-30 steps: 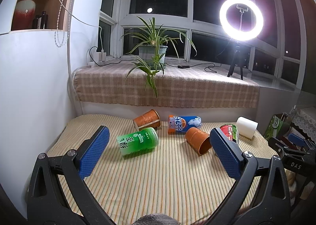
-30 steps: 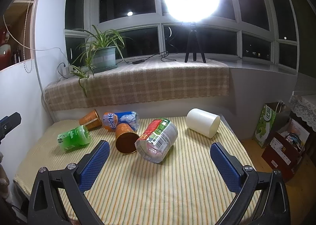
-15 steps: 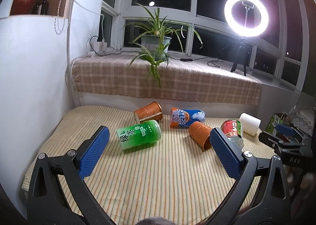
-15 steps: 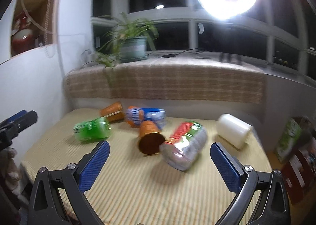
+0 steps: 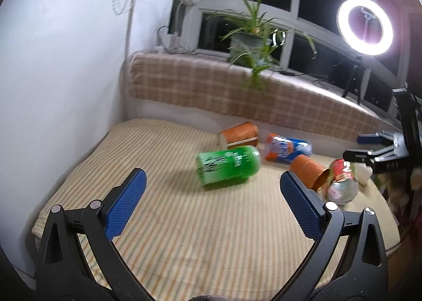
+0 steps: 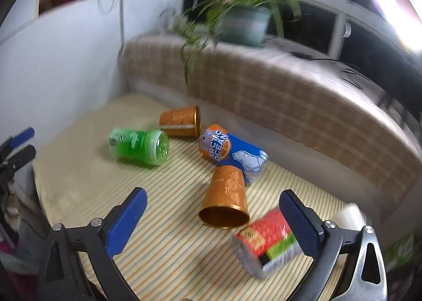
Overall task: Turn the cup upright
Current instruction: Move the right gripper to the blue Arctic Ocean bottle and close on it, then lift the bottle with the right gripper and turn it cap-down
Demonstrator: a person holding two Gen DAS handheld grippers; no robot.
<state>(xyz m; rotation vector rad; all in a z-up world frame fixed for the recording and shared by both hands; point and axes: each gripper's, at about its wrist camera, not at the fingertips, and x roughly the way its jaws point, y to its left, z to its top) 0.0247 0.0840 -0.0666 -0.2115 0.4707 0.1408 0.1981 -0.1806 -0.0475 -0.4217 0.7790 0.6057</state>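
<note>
Several cups lie on their sides on the striped table (image 5: 184, 235). A green cup (image 5: 227, 167) (image 6: 139, 146) lies mid-table. One orange cup (image 5: 239, 134) (image 6: 180, 121) lies at the back, another orange cup (image 5: 310, 173) (image 6: 226, 198) lies with its mouth toward the right gripper. A blue and orange cup (image 5: 287, 148) (image 6: 233, 152), a red cup (image 5: 343, 182) (image 6: 266, 243) and a white cup (image 6: 350, 215) also lie down. My left gripper (image 5: 211, 203) is open and empty, short of the green cup. My right gripper (image 6: 212, 219) is open and empty around the near orange cup's mouth.
A checked cloth covers the window ledge (image 5: 237, 90) behind the table, with a potted plant (image 5: 250, 39) and a ring light (image 5: 365, 27). A white wall (image 5: 66, 76) bounds the table's left side. The right gripper shows at the left view's right edge (image 5: 379, 150).
Both grippers have swung left and closer to the table. The right gripper now looks down on the near orange cup. The cups have not moved.
</note>
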